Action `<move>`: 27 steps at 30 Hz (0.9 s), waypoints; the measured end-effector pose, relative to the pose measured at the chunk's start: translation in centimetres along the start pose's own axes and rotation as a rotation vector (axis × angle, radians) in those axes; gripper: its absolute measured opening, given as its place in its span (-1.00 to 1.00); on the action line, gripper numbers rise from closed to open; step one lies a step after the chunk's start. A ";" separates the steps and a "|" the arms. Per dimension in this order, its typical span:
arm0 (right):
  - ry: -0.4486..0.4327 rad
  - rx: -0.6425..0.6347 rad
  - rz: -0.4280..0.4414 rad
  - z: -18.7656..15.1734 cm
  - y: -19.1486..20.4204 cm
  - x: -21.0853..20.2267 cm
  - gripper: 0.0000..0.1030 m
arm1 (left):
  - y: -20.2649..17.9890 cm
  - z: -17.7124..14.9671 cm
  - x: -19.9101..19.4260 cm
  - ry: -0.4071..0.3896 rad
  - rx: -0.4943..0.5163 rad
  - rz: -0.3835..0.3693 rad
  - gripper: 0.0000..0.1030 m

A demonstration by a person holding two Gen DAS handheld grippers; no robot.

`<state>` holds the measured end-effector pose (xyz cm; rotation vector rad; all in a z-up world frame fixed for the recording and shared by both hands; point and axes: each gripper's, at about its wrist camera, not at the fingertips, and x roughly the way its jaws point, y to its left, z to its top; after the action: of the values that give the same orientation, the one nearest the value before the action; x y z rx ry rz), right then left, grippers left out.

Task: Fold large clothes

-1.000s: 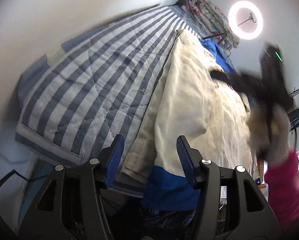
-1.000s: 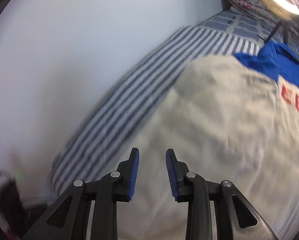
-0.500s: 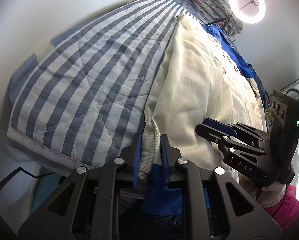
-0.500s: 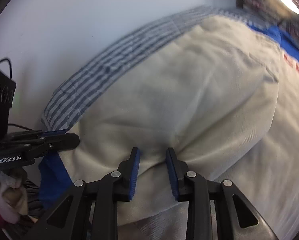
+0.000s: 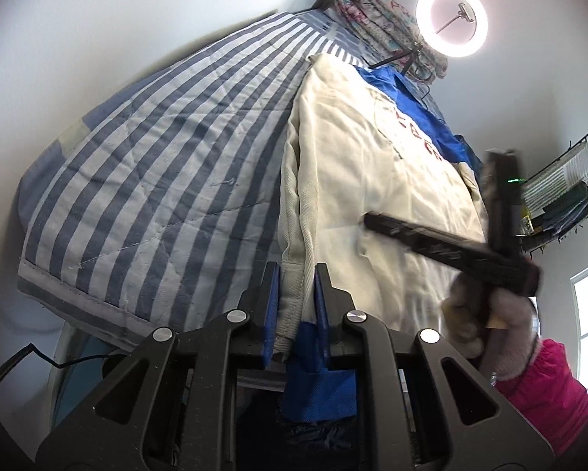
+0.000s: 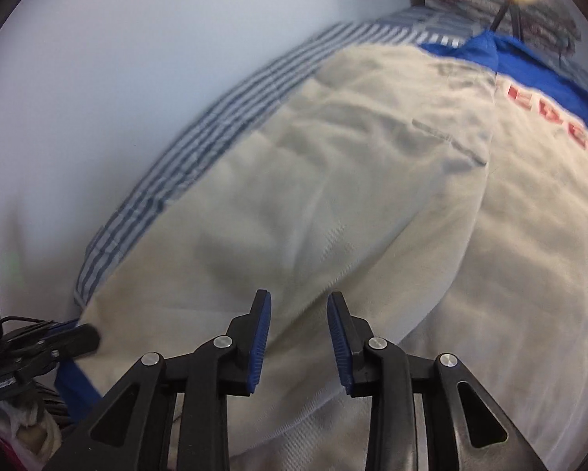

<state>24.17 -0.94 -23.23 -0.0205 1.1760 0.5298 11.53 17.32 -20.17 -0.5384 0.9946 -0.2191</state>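
Bedding comes first: a blue-and-white striped quilted bedspread (image 5: 144, 180) covers the bed and runs back to the white wall. On that bedspread, toward its right side in the left wrist view, lies the task's garment, a large cream cotton jacket with royal-blue trim and red lettering (image 5: 356, 180). It stretches from the near edge of the bedspread almost to the far end, its blue collar part pointing away and its blue hem hanging over the near edge. A floral patterned bundle of cloth (image 5: 376, 11) sits at the far end of the bedspread, beyond the jacket's collar. A lit white ring light (image 5: 452, 19) stands just beside that bundle. Off the bedspread's right side a black wire rack (image 5: 561, 196) hangs on the wall.

The left gripper (image 5: 294, 278), black with blue ribbed pads, is at the near edge of the bedspread; its jaws have just closed and now clench the jacket's cream side seam and hem, cloth bunched between the pads. The right gripper (image 6: 298, 306) is over the jacket's cream back panel, near the same near edge; its jaws have just widened slightly and stand parted with no cloth pinched between them, though whether the tips touch the fabric is unclear. From the left wrist view it appears blurred, carried by a hand in a light knitted glove (image 5: 486, 325) with a pink sleeve (image 5: 545, 388).
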 end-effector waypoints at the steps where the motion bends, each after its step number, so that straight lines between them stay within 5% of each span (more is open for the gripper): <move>1: -0.014 -0.009 -0.003 -0.4 0.2 0.1 -0.38 | -0.2 0.0 0.0 -0.001 0.004 -0.004 -0.71; 7: -0.001 0.071 0.088 1.9 0.4 -1.2 -0.18 | -1.8 0.5 0.4 -0.012 0.037 -0.006 -0.71; 9: -0.025 0.087 0.100 3.0 1.2 -1.9 0.32 | -2.3 0.5 0.3 -0.019 0.052 -0.008 -0.71; 11: -0.019 0.090 0.093 4.9 2.1 -1.6 0.57 | -2.9 0.5 0.3 -0.023 0.066 -0.012 -0.71; 19: 0.041 0.093 0.048 9.0 5.3 2.2 0.56 | -5.5 0.8 0.9 -0.021 0.108 -0.045 -0.72; 23: 0.095 0.045 -0.042 9.8 6.7 4.0 0.29 | -7.3 0.7 1.7 -0.015 0.156 -0.040 -0.72; 25: 0.118 0.020 -0.096 9.1 7.0 4.1 0.00 | -7.8 0.6 2.0 -0.013 0.172 -0.029 -0.72; 27: 0.122 -0.019 -0.152 9.0 7.1 4.3 -0.51 | -8.2 0.7 2.3 -0.009 0.174 -0.030 -0.72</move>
<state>30.31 9.49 -21.61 -0.1587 1.2774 0.4101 13.86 9.65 -17.26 -0.3959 0.9487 -0.3266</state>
